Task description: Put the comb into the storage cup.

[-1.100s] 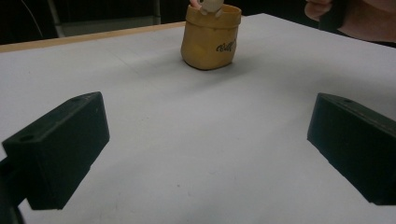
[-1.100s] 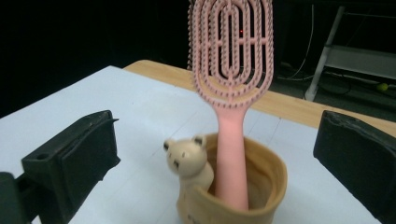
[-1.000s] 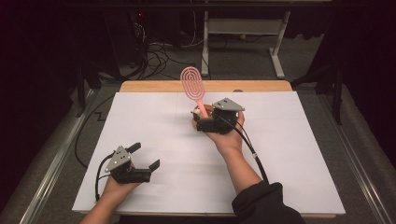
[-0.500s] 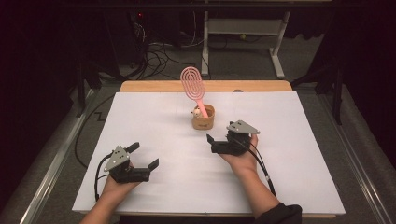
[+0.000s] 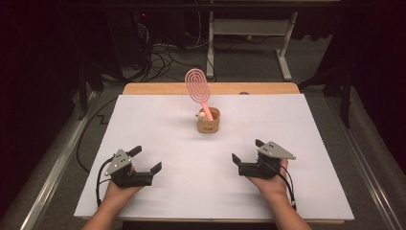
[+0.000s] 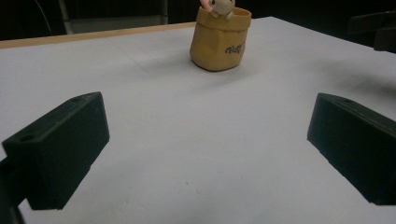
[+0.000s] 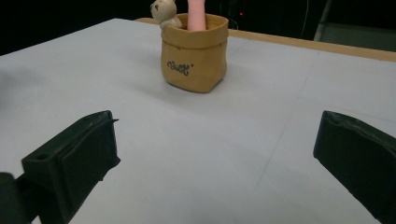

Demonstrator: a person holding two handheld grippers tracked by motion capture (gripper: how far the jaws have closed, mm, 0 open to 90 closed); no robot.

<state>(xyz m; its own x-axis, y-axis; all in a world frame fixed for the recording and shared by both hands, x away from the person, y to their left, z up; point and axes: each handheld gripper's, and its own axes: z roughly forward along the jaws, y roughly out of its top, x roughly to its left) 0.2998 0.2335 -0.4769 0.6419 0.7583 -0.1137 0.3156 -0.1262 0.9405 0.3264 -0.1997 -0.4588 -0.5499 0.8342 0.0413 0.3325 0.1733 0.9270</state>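
A tan bag-shaped holder (image 5: 209, 123) stands in the middle of the white table, toward the far side. A pink slotted spatula (image 5: 196, 84) stands upright in it, and a small bear figure (image 5: 203, 114) clings to its rim. My left gripper (image 5: 146, 159) rests open at the near left with nothing between its jaws. My right gripper (image 5: 247, 151) rests open at the near right, well short of the holder. The holder (image 6: 219, 44) shows far ahead in the left gripper view. In the right gripper view the holder (image 7: 195, 56), pink handle (image 7: 197, 14) and bear (image 7: 164, 11) lie ahead between the spread jaws.
The white table cover (image 5: 306, 124) ends at a wooden strip (image 5: 153, 89) along the far edge. Metal rails (image 5: 55, 167) run down both sides. Cables (image 5: 163, 60) and a table frame (image 5: 249, 28) lie on the floor beyond.
My right gripper has let go at the holder and drawn back toward the near right of the table, now open. The spatula stays in the holder. The left gripper has not moved.
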